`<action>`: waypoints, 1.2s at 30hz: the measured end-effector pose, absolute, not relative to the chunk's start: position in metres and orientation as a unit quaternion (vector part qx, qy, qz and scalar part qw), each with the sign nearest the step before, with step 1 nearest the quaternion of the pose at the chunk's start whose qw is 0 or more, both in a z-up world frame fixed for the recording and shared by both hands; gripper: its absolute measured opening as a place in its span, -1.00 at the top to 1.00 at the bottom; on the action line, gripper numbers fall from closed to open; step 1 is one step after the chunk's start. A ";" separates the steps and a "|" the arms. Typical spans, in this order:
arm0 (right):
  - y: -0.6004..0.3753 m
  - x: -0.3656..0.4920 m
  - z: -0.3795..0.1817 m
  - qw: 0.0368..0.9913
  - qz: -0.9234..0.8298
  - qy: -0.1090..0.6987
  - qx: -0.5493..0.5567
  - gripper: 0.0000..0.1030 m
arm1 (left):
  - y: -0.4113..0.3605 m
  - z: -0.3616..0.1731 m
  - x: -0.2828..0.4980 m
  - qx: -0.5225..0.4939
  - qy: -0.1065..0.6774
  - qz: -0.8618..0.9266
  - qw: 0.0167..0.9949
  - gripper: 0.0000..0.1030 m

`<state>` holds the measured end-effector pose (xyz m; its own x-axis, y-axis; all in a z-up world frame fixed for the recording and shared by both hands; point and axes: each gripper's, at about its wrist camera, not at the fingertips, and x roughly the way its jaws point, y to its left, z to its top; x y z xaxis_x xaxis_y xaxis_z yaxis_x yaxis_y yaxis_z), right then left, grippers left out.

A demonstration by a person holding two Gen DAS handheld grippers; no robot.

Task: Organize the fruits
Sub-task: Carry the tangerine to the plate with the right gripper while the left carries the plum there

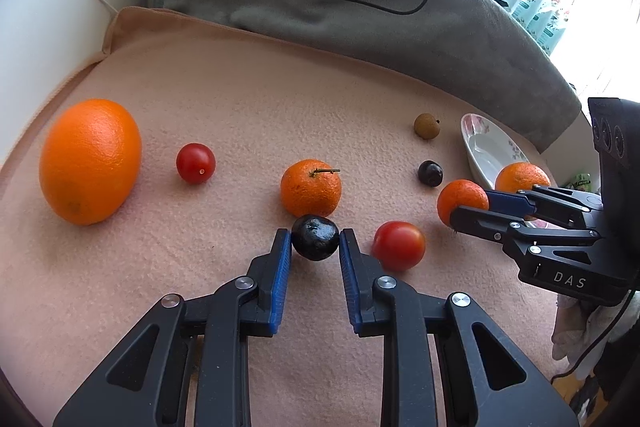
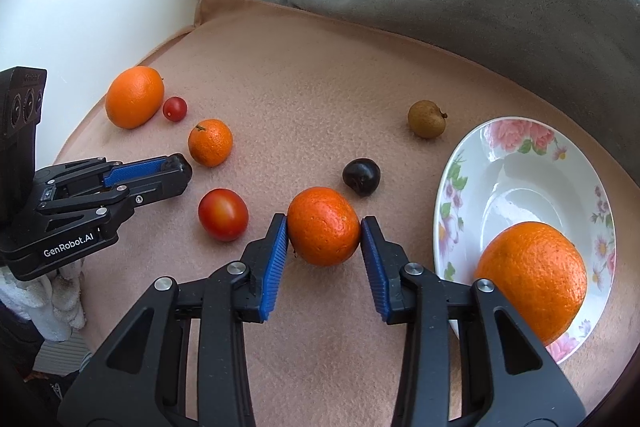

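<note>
Ribbed blue pads of left hand-held gripper (image 1: 315, 239) clamp glossy round plum (image 1: 315, 237); right hand-held gripper (image 2: 324, 227) clamps pebbly tangerine (image 2: 324, 226).

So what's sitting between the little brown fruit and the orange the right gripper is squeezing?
A small dark plum lies between the brown fruit and the mandarin in the right gripper, with bare blanket around it. The right wrist view shows it best.

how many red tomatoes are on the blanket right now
2: a small tomato beside the big orange, and a larger tomato near the left gripper. None seem hidden.
</note>
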<state>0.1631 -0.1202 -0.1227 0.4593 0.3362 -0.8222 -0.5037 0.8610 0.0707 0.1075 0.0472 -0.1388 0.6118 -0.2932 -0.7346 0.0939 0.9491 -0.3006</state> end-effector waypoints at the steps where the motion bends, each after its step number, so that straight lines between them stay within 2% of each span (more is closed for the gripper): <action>1: -0.121 0.162 -0.120 0.850 0.249 0.455 -0.087 0.25 | 0.048 -0.137 0.107 -0.119 0.425 -0.110 0.891 0.56; 21: -0.208 0.138 -0.048 0.897 0.218 0.384 -0.003 0.25 | 0.002 -0.091 0.114 -0.109 0.382 -0.167 0.902 0.55; 36: -0.294 0.144 -0.061 0.907 0.140 0.396 0.033 0.25 | -0.059 -0.083 0.139 -0.081 0.378 -0.212 0.897 0.55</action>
<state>0.1444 -0.2944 -0.0614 0.6465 0.2807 -0.7094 -0.2276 0.9585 0.1718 0.1392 -0.0588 -0.0829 0.6240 -0.4421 -0.6443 0.3194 0.8968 -0.3061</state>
